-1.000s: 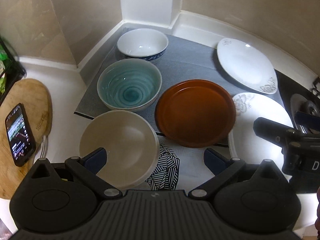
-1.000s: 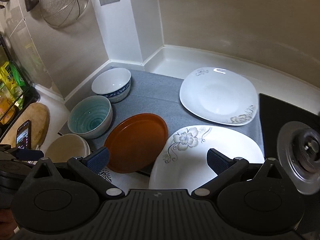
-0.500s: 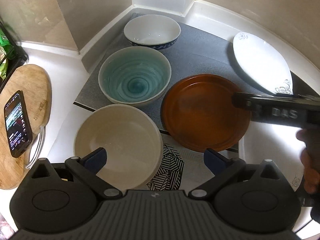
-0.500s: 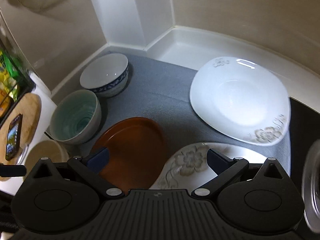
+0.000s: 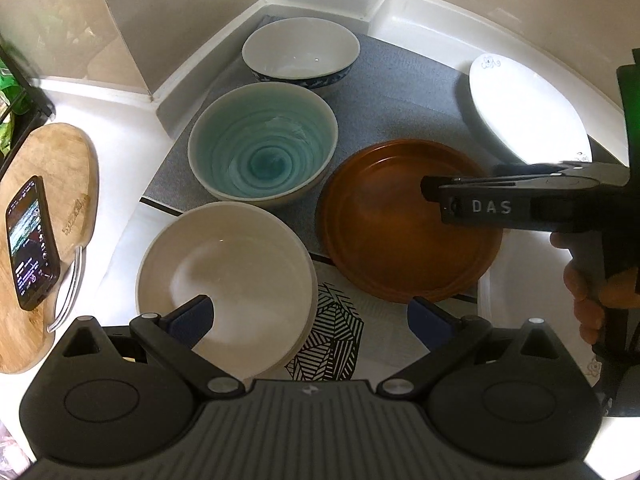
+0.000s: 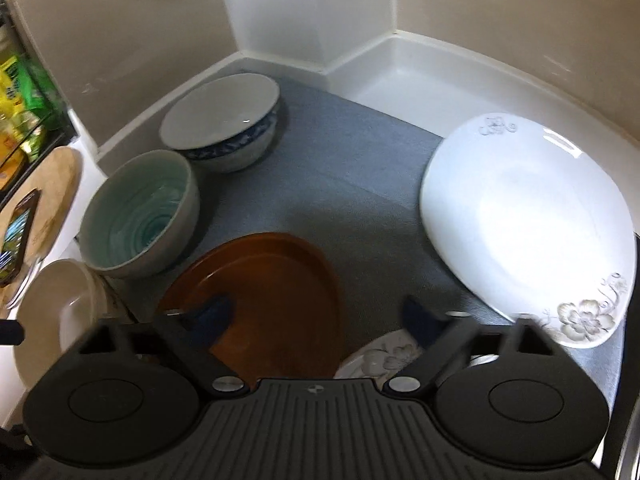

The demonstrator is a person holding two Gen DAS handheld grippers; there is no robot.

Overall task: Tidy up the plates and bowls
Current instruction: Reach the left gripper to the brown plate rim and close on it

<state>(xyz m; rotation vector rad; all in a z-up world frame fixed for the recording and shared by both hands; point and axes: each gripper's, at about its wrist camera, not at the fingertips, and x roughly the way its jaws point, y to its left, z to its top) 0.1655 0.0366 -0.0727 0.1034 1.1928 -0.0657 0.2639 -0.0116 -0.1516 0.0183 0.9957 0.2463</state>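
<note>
On a grey mat [image 5: 396, 100] stand a white bowl with a blue outside [image 5: 300, 50], a teal bowl [image 5: 262, 152] and a brown plate [image 5: 384, 240]. A cream bowl [image 5: 224, 272] sits nearest, beside the mat. My left gripper [image 5: 310, 316] is open, its left finger over the cream bowl. My right gripper [image 6: 316, 316] is open, low over the brown plate [image 6: 276, 300] and the grey mat [image 6: 360, 184]; it also shows in the left wrist view [image 5: 520, 204]. A white flowered plate [image 6: 524, 224] lies at right; another flowered plate [image 6: 384, 356] is partly hidden beneath the right gripper.
A wooden board [image 5: 48, 216] with a phone [image 5: 32, 240] on it lies at the left. A black-and-white patterned cloth [image 5: 336, 340] lies under the near dishes. Walls enclose the corner behind the bowls. Packaged goods [image 6: 24, 108] sit on a rack at far left.
My right gripper has moved forward and left over the brown plate. My left gripper has moved closer to the cream bowl. No dish has moved.
</note>
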